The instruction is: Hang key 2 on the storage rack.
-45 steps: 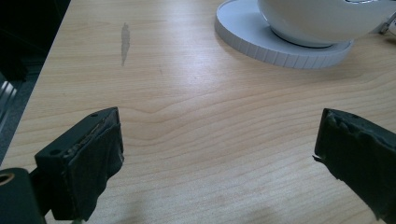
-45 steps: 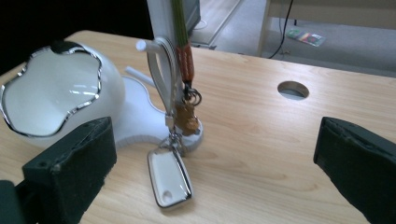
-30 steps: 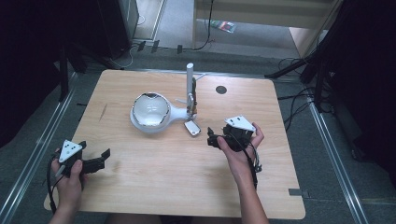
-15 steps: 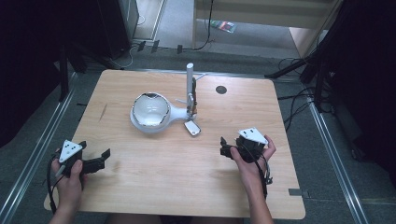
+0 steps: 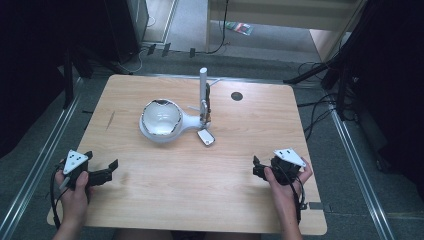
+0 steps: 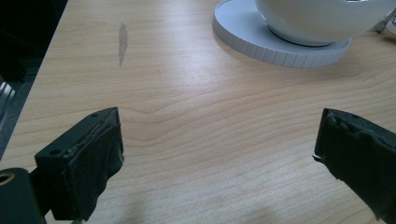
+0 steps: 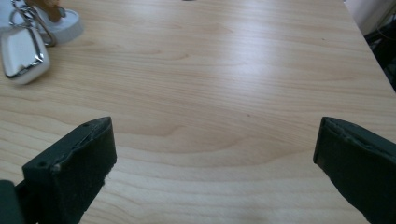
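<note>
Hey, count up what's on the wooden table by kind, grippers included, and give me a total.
White lamp with round bowl-shaped head and upright post: 1
Small white and silver tag on a ring by the lamp's base: 1
Hand-held grippers: 2, left gripper and right gripper, both with jaws apart
Total: 4

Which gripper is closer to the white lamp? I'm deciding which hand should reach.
The right gripper: its view shows the small tag hanging beside the lamp. The left gripper sits by the table's near-left corner.
</note>
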The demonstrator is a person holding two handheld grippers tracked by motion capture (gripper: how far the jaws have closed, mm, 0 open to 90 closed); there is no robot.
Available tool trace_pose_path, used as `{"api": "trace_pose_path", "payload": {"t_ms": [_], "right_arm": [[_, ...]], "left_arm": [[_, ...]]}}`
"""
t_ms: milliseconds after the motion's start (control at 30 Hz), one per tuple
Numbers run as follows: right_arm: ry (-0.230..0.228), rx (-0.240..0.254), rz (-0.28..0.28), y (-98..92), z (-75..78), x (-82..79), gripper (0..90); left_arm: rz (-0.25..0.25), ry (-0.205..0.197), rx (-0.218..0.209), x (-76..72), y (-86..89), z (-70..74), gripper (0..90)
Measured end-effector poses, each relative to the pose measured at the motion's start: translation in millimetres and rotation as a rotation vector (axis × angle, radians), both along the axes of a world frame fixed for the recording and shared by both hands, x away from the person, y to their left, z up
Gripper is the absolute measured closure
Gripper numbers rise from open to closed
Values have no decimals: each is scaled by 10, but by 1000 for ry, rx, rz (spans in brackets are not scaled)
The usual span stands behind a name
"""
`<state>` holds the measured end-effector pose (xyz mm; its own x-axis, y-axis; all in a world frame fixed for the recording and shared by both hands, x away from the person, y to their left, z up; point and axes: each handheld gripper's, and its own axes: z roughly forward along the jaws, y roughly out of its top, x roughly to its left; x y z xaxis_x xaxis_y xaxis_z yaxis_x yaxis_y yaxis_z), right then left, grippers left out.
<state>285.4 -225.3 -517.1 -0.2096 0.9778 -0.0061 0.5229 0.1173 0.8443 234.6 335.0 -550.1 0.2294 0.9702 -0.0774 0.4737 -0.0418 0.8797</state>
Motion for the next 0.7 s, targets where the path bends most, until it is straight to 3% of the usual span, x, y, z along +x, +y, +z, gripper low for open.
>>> {"api": "trace_pose_path", "payload": {"t_ms": [467,700], "right_arm": [[-4,2,-41,-456,-145,-220,0],[-12,-19,-95,-704,-175,-372,0]], "left_arm": [[0,-5,2,-4,-5,-1,17],[0,-6,4,-3,-8,-2,17]]}}
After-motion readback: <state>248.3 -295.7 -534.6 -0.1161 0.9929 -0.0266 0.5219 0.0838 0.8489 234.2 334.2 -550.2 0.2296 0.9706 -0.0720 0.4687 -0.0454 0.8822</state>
